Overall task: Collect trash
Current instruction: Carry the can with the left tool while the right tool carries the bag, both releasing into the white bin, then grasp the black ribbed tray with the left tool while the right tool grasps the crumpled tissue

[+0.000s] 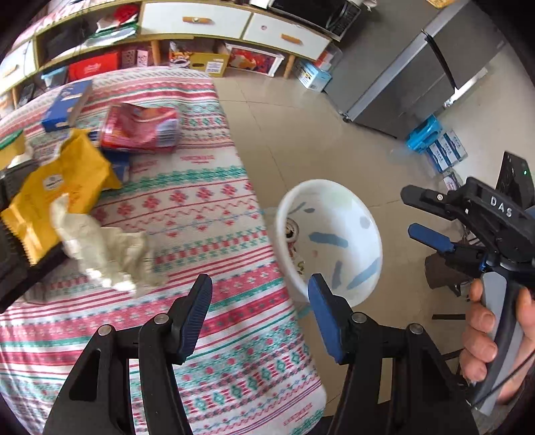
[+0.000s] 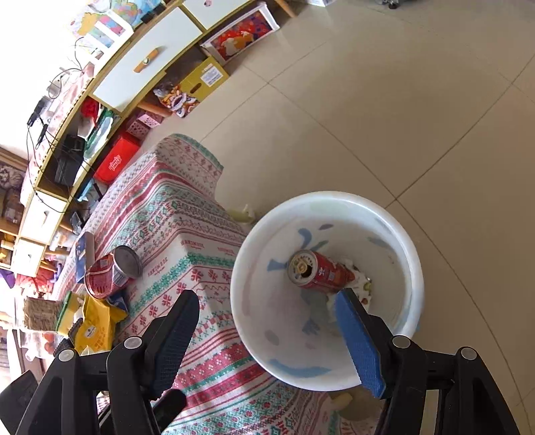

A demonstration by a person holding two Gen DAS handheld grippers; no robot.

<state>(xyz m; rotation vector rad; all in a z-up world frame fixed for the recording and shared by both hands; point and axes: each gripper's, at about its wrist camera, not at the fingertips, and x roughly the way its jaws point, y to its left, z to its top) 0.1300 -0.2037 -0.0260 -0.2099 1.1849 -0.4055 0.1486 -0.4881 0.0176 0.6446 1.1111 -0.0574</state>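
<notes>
A white bin [image 2: 409, 254] with blue marks stands on the floor beside the table; a red can [image 2: 321, 272] lies inside it on some white scraps. The bin also shows in the left wrist view [image 1: 361, 207]. On the patterned tablecloth [image 1: 207, 207] lie a crumpled white tissue [image 1: 107, 254], a yellow bag [image 1: 57, 197], a red snack canister [image 1: 140, 130] and a blue box [image 1: 65, 105]. My left gripper [image 1: 259, 321] is open and empty over the table edge. My right gripper [image 2: 267, 338] is open and empty above the bin's near rim; it also shows in the left wrist view [image 1: 421, 214].
A long low cabinet [image 1: 200, 20] with boxes under it runs along the far wall. A grey fridge [image 1: 418, 73] stands at the far right. Blue cartons [image 1: 441, 150] sit on the tiled floor. A scrap [image 2: 242, 212] lies on the floor behind the bin.
</notes>
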